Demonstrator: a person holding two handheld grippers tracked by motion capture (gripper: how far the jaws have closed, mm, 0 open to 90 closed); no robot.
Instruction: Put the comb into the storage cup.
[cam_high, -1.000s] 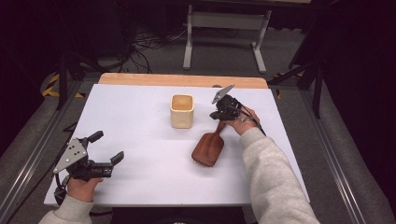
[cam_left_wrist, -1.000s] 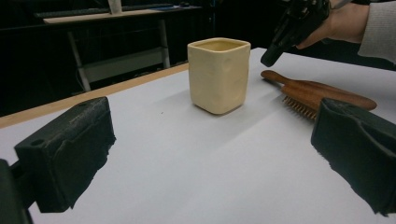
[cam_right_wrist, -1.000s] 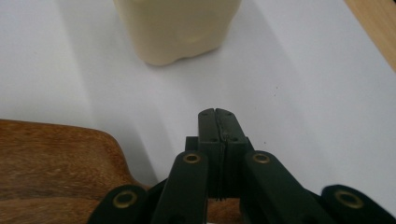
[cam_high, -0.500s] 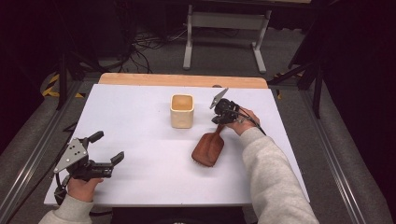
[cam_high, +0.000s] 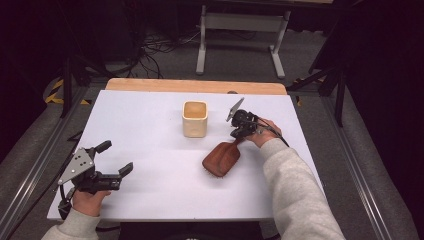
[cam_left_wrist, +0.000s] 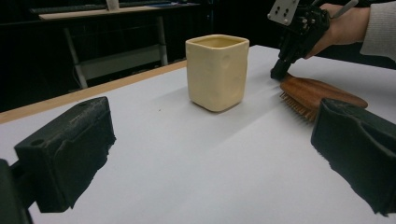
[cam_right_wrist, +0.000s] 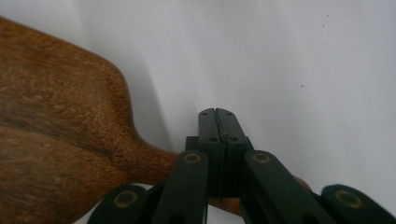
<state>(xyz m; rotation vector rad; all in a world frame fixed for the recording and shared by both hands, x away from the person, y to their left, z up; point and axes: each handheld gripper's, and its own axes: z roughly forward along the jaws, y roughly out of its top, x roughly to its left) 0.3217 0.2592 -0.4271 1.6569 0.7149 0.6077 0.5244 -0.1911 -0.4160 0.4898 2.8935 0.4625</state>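
High view: the wooden hairbrush (cam_high: 221, 159) is lying bristles-down on the white table (cam_high: 150, 125), right of centre, its handle pointing far-right toward the right gripper (cam_high: 239, 131). That gripper is sitting at the handle's end. The cream cup (cam_high: 195, 118) is standing just to the far left of the brush, apart from it. The left gripper (cam_high: 116, 160) is resting at the near left, well apart from both, jaws spread and holding nothing.

Left gripper view: its two black pads are standing wide apart with bare table between them. Beyond, the cup (cam_left_wrist: 217, 71) is upright; the brush (cam_left_wrist: 317, 94) is showing dense short bristles under a smooth, polished back.

Right gripper view: the jaws are lying pressed together, tips meeting, sitting on top of the narrow handle (cam_right_wrist: 159, 165) rather than around it, so nothing is being gripped.

Judgement: the brush looks stiff, fairly light, head-heavy and slick on its varnish. The handle neck, gripped across its sides, seems the safest hold; an end grip may let the head swing down.
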